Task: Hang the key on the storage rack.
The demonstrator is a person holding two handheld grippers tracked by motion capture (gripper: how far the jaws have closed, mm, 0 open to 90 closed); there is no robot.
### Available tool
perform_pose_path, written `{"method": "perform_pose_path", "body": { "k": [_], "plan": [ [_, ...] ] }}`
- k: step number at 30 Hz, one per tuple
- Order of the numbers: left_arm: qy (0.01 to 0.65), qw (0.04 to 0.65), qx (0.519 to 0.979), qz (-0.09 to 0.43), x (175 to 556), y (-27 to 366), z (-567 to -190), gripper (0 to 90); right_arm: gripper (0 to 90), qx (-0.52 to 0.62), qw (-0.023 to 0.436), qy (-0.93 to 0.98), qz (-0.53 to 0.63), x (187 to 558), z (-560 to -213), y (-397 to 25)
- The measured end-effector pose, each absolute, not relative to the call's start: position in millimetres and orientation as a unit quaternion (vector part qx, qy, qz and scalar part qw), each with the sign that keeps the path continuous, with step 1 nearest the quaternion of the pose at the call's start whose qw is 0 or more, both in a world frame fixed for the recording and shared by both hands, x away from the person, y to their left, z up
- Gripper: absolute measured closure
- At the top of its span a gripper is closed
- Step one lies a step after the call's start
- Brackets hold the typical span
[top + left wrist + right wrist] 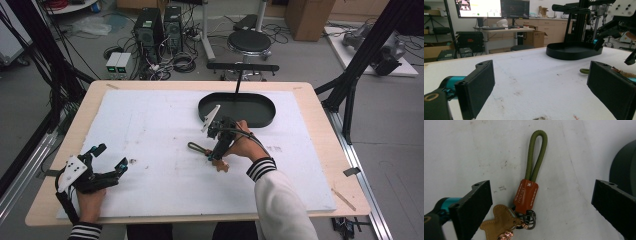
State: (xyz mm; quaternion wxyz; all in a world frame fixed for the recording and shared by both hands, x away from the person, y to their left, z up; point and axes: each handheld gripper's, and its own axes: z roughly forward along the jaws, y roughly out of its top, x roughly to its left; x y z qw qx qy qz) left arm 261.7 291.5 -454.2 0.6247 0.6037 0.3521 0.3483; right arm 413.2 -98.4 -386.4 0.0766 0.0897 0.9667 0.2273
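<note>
A keychain lies on the white foam board (150,150): an olive cord loop (536,155), an orange-brown leather tab (526,196), a black ring (530,218) and a tan leather charm (499,220). In the high view the cord loop (195,147) and charm (220,165) lie mid-board. My right gripper (214,152) hovers over the keychain, pointing down. In its own view the right gripper (541,195) is open, a jaw on each side of the tab, touching nothing. My left gripper (111,157) rests open and empty near the board's front left corner, also open in its own view (540,80).
A black oval tray (260,117) sits at the back of the board, with a post and T-shaped bar (242,66) rising from it. The tray (574,50) shows far ahead of the left gripper. The wooden table edge (330,130) frames the board.
</note>
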Motion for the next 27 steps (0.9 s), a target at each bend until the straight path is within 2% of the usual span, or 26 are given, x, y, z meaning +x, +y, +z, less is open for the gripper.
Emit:
{"method": "perform_pose_path", "body": {
  "k": [21, 24, 27],
  "plan": [
    [0.352, 0.626, 0.603, 0.349, 261, 292, -454, 8.2, 6.2, 0.100, 0.052, 0.979, 0.169, 411, -412, -88],
    [0.352, 0.625, 0.603, 0.349, 261, 292, -454, 8.2, 12.9, 0.100, 0.047, 0.980, 0.165, 411, -413, -88],
    [0.352, 0.625, 0.603, 0.349, 261, 292, -454, 8.2, 14.5, 0.106, 0.045, 0.979, 0.167, 412, -412, -87]
  ]
}}
